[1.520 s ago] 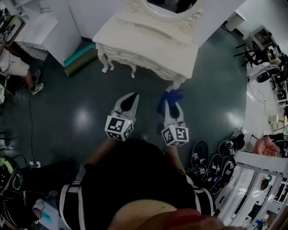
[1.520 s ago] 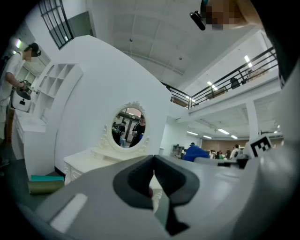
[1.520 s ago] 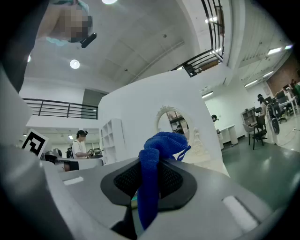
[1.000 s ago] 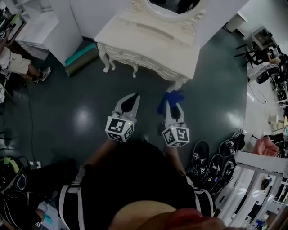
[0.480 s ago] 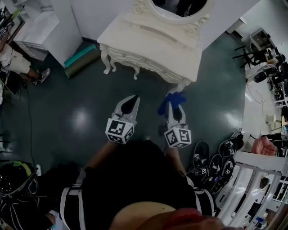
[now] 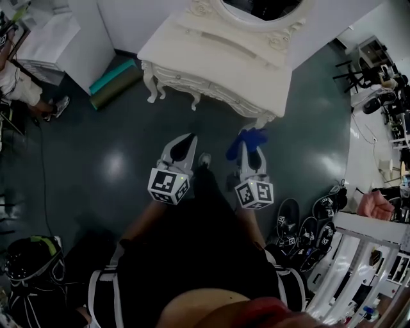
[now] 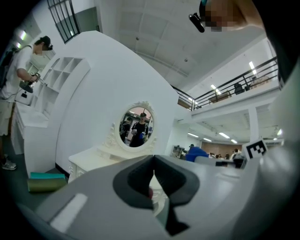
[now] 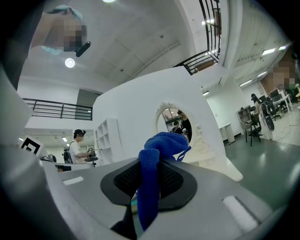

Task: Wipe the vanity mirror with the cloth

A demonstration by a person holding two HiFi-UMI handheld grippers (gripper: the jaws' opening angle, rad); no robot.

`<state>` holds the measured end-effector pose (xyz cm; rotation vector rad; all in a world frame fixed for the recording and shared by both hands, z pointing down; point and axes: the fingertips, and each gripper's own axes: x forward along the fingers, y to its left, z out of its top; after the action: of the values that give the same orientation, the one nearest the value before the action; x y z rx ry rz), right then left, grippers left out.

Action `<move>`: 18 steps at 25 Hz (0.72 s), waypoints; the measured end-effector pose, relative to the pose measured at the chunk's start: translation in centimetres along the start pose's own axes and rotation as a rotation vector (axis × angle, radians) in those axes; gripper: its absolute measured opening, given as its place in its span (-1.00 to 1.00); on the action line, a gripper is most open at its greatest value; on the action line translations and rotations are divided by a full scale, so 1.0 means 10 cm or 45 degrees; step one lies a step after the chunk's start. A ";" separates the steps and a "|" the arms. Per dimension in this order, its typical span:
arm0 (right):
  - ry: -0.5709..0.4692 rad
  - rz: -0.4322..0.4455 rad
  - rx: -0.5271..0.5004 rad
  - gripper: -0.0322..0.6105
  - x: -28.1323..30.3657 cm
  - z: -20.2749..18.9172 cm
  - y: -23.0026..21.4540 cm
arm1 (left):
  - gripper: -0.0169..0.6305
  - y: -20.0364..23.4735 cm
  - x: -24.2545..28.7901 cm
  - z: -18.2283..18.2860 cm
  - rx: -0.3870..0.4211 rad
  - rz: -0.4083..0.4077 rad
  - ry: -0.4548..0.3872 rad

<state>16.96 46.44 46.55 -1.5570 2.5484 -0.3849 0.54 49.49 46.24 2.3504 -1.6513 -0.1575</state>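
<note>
A white vanity table (image 6: 211, 61) with an oval mirror (image 6: 259, 8) stands ahead of me on the dark floor. The mirror (image 7: 136, 127) shows small in the left gripper view, and the same mirror (image 8: 175, 123) appears in the right gripper view. My right gripper (image 6: 246, 144) is shut on a blue cloth (image 6: 246, 139), which bunches out of the jaws (image 8: 159, 152). My left gripper (image 6: 182, 146) is shut with nothing in it, its jaws pressed together (image 7: 152, 180). Both grippers hang well short of the vanity, side by side.
White cabinets (image 6: 61, 38) stand at the left with a teal and olive roll (image 6: 115, 82) on the floor beside them. A person (image 6: 22, 83) stands at far left. Several dark shoes (image 6: 307, 227) and a white rack (image 6: 365, 256) lie at the right.
The vanity has shifted slightly in the head view as I stepped, and a shoe now shows between the grippers. Both grippers keep the same pose and hold.
</note>
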 end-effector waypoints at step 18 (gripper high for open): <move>-0.007 0.030 0.045 -0.66 1.80 0.32 -1.31 | -0.91 0.29 2.22 0.32 0.044 0.026 0.003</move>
<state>20.66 24.32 47.57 -1.5129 2.5387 -0.4204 4.85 27.26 45.38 2.3565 -1.6897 -0.1229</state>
